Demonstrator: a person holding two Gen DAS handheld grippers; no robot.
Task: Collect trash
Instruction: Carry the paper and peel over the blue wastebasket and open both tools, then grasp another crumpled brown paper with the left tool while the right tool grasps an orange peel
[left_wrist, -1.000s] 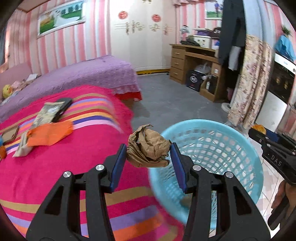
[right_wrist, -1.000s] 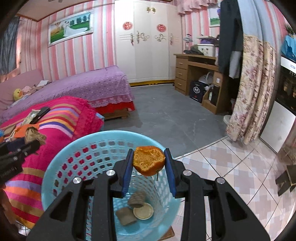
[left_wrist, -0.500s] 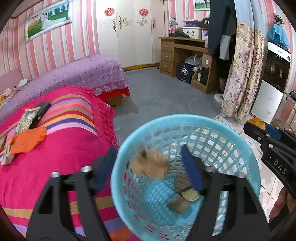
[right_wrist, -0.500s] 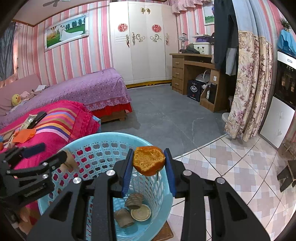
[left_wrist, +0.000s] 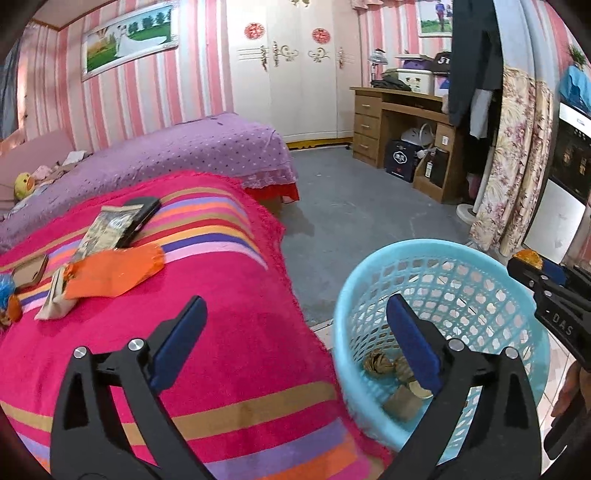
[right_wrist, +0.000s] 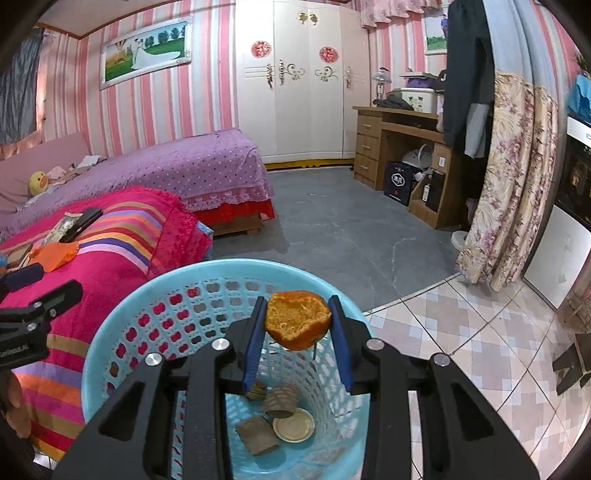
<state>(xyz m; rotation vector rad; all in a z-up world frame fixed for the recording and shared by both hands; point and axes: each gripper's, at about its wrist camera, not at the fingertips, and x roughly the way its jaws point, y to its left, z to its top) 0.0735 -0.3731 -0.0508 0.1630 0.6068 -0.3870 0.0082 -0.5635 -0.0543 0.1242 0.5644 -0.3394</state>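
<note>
My left gripper (left_wrist: 295, 310) hangs over the edge of the striped pink blanket (left_wrist: 236, 354), beside the light-blue basket (left_wrist: 436, 251). Its jaws are opening wide and nothing is between them. A crumpled brown paper (left_wrist: 380, 363) lies at the basket's bottom with a round lid (right_wrist: 293, 424) and other brown scraps (right_wrist: 256, 435). My right gripper (right_wrist: 297, 302) is above the basket (right_wrist: 147, 291), shut on an orange peel (right_wrist: 297, 321). On the blanket lie an orange wrapper (left_wrist: 114, 271) and a snack packet (left_wrist: 107, 229).
A black remote-like object (left_wrist: 142, 218) rests by the packet. A purple bed (left_wrist: 192, 147) stands behind, a wooden desk (left_wrist: 399, 122) and a floral curtain (left_wrist: 517, 158) to the right. Grey floor (left_wrist: 351, 206) runs between the bed and the desk.
My left gripper opened and let go of the crumpled brown paper, which dropped into the basket. It swung over the basket, then back toward the blanket. The right gripper kept its hold on the peel.
</note>
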